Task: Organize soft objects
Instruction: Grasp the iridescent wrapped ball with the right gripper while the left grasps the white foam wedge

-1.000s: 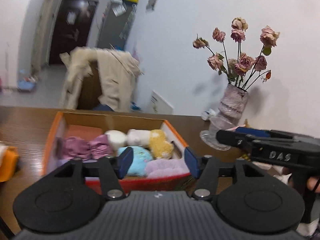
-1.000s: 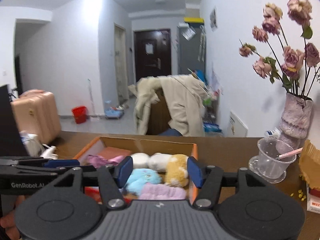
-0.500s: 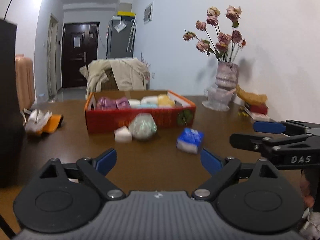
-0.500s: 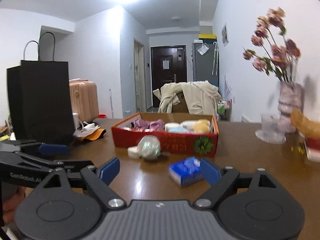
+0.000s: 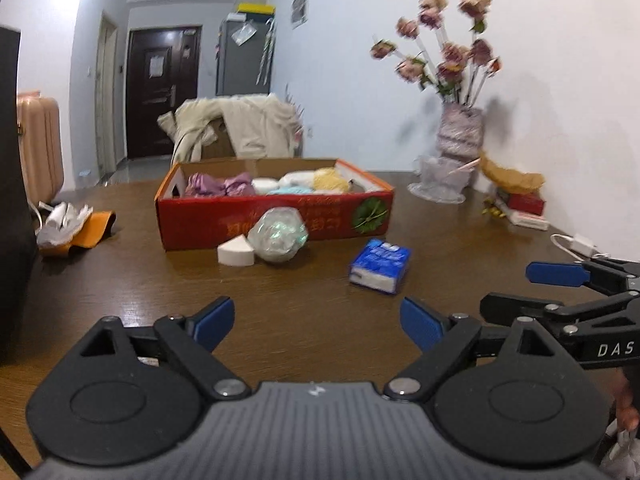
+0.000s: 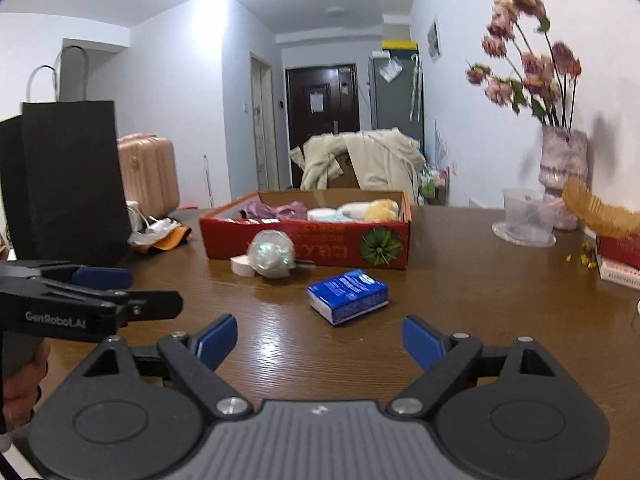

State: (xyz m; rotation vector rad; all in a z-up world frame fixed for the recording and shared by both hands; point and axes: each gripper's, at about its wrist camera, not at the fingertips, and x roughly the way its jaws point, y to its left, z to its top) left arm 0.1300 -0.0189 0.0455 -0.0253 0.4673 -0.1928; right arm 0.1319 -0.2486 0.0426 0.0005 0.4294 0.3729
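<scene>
A red cardboard box (image 5: 276,216) (image 6: 312,236) stands on the wooden table and holds several soft toys, purple, white, light blue and yellow. In front of it lie a white sponge wedge (image 5: 236,255) (image 6: 242,266), a shiny wrapped ball (image 5: 278,238) (image 6: 271,254) and a blue tissue pack (image 5: 380,266) (image 6: 347,291). My left gripper (image 5: 318,322) is open and empty, well back from these. My right gripper (image 6: 320,338) is open and empty, just short of the tissue pack. The right gripper also shows in the left wrist view (image 5: 560,280), the left one in the right wrist view (image 6: 100,284).
A vase of dried roses (image 5: 458,136) (image 6: 562,168) and a clear plastic cup (image 6: 524,216) stand at the right rear. A black paper bag (image 6: 68,176) stands on the left, with white and orange cloth items (image 5: 72,224) beside it. Boxes (image 6: 618,256) lie at the right edge.
Both grippers have pulled back from over the box to low over the near table. Their jaws have opened wider. The sponge, ball and tissue pack have come into view.
</scene>
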